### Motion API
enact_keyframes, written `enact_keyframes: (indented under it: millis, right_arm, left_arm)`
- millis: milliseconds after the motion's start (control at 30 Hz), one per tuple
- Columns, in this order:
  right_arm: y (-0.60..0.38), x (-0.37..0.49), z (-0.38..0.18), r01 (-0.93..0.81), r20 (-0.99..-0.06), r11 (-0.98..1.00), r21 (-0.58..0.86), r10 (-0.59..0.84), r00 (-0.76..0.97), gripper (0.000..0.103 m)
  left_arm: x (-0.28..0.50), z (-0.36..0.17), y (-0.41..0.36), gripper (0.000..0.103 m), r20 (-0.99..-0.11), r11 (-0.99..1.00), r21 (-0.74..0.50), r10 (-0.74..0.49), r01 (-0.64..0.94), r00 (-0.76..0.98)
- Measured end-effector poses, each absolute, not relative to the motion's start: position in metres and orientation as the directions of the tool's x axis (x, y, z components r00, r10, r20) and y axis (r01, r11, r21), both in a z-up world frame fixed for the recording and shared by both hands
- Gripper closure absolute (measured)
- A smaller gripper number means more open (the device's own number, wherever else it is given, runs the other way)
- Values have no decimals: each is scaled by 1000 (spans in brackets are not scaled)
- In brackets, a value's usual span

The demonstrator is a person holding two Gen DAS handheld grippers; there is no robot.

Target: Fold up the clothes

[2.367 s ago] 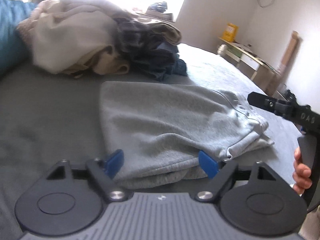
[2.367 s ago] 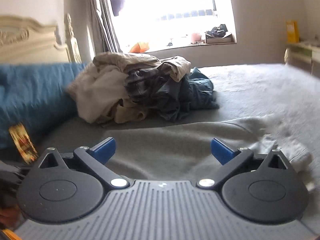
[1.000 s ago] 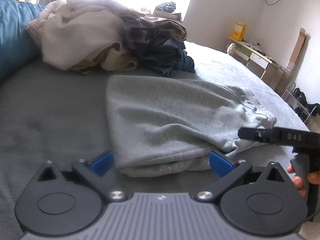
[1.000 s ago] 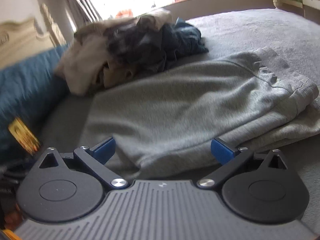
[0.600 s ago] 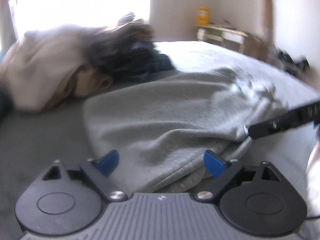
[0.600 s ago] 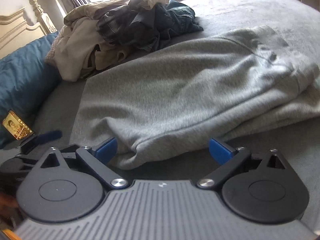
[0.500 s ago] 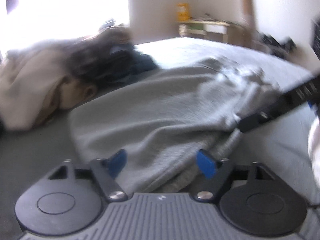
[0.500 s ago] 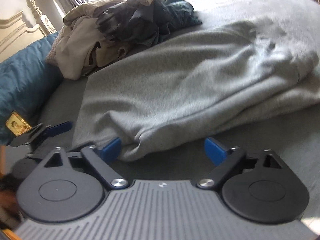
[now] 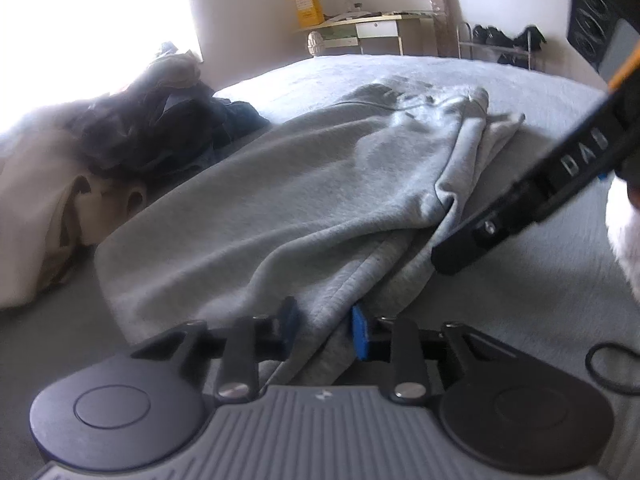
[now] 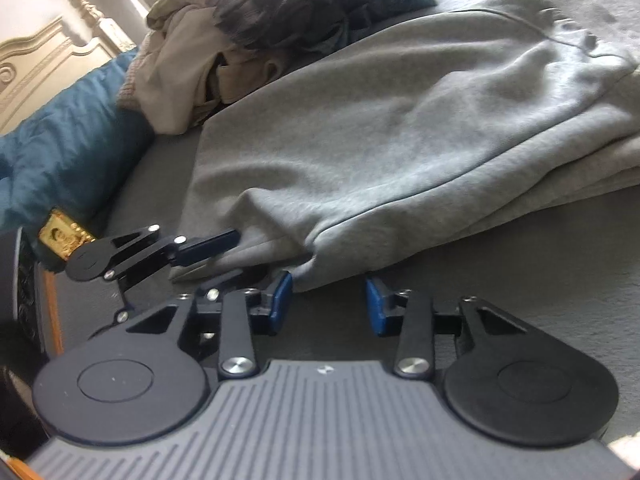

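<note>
Grey bedding carries our folded pale-grey fleece garment mid-frame; left claw pinches its near hem at lower centre, ready to lift, while right claw sits spread just short of the edge.

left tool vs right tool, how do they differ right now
The left tool is shut on the near edge of the grey sweatpants; the right tool is open with nothing between its pads. The left tool has fabric in its grip, the right tool sits just short of the hem. Both share blue pads and lie low over the bed.
</note>
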State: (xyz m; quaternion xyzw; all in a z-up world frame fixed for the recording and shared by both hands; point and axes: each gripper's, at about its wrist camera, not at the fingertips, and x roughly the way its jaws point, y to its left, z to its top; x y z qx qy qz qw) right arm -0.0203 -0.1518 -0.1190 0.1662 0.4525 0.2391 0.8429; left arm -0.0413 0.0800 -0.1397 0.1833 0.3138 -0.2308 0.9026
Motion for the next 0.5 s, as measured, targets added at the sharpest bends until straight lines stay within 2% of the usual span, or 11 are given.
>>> enact_keyframes:
  millis: [233,367,500]
  right_arm:
    - [-139,-26,-110,-365,-679,830,422,556,480,71]
    - [-128,-30,-105,-447,-689,834,325,532,492,76]
    - [-110,-33,-103,-533,-691,823,197,502,519,82]
  left_arm:
    - [-29,-131,95,77,-668,854,35,-366,518,648]
    - [-22,-129,103,78,-669,863,-38,-397,504,629]
    - [-19,-128,106,82,-659,871,-74,-409,486,632]
